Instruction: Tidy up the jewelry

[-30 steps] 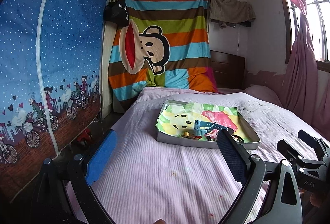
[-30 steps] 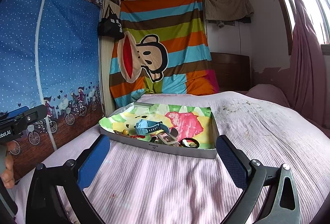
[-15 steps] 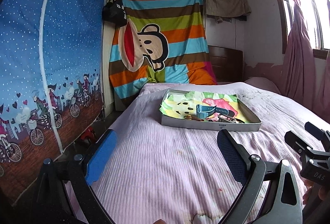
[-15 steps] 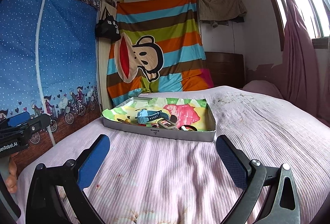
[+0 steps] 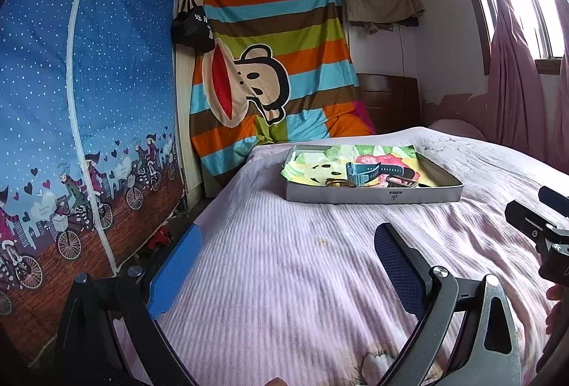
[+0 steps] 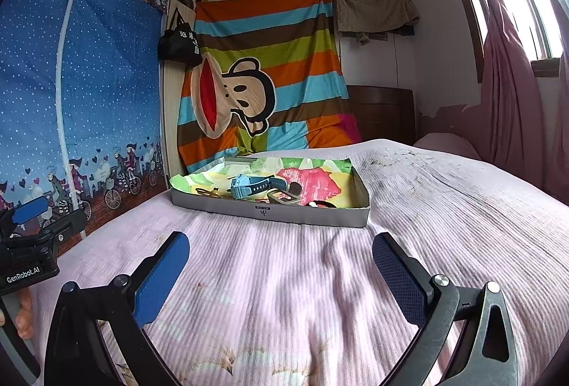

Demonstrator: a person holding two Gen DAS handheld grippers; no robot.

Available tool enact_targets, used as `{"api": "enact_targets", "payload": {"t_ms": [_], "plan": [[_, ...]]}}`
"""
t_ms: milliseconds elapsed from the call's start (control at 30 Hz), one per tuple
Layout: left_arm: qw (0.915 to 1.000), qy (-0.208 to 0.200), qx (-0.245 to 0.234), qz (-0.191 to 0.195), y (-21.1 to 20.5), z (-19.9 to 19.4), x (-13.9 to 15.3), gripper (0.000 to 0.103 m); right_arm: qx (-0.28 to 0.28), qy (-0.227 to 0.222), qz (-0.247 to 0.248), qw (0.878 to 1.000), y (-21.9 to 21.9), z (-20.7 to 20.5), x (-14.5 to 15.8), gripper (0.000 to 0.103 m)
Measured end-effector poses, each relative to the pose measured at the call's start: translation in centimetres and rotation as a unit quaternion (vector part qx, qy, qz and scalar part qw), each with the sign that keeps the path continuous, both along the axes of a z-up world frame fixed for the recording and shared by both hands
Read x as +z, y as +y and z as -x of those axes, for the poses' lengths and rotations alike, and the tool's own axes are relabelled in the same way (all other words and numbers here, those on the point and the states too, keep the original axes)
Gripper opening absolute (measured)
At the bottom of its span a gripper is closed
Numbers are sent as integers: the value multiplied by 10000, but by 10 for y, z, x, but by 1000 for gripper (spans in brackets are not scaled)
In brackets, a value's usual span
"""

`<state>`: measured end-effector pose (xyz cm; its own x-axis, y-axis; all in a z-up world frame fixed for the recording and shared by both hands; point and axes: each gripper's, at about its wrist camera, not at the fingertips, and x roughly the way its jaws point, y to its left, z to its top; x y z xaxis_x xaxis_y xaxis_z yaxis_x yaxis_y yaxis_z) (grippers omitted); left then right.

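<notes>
A shallow grey box is sitting on the bed, toward the head end and well ahead of both grippers. A bright cartoon-printed cloth is lining its floor. Inside it, a blue watch is lying near the middle, with its dark strap trailing toward the box's right side. A gold-coloured bangle is resting just beside the watch, against the near wall on the left. A tan buckle-like piece is lying close to the near wall, right of the watch, and a small dark ring-shaped piece is sitting further right by the same wall; what these two are exactly is hard to tell.

The left gripper is hovering over the pink ribbed bedcover near the foot of the bed, its blue pads spread wide apart and holding nothing. The right gripper is doing the same alongside it, fingers likewise parted and empty, pointing at the near wall of the box. Each gripper is showing at the edge of the other's view.

A striped monkey-print sheet is hanging behind the bed's head end, a blue dotted fabric wardrobe is standing along the bed's left edge, and a pink curtain is hanging by the window on the right.
</notes>
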<state>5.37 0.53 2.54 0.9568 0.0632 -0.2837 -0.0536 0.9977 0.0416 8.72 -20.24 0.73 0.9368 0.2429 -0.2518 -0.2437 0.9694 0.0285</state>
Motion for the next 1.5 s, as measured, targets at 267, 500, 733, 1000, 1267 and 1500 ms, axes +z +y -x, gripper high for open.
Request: {"api": "enact_targets", "payload": {"t_ms": [267, 500, 733, 1000, 1267, 1500], "plan": [[9985, 333, 0, 425, 18, -13, -20, 95, -24, 143, 76, 9999, 7, -7, -17, 103], [9990, 262, 22, 355, 17, -8, -23, 95, 47, 170, 40, 9998, 9, -8, -17, 103], [9993, 244, 31, 297, 15, -6, -25, 95, 40, 190, -11, 9998, 8, -8, -18, 103], [9991, 264, 5, 318, 14, -7, -27, 95, 25, 204, -43, 9998, 5, -9, -19, 103], [9994, 196, -7, 297, 13, -5, -26, 95, 26, 208, -38, 9998, 5, -9, -18, 103], [9993, 183, 13, 318, 14, -4, -25, 95, 24, 208, -43, 9998, 5, -10, -18, 103]]}}
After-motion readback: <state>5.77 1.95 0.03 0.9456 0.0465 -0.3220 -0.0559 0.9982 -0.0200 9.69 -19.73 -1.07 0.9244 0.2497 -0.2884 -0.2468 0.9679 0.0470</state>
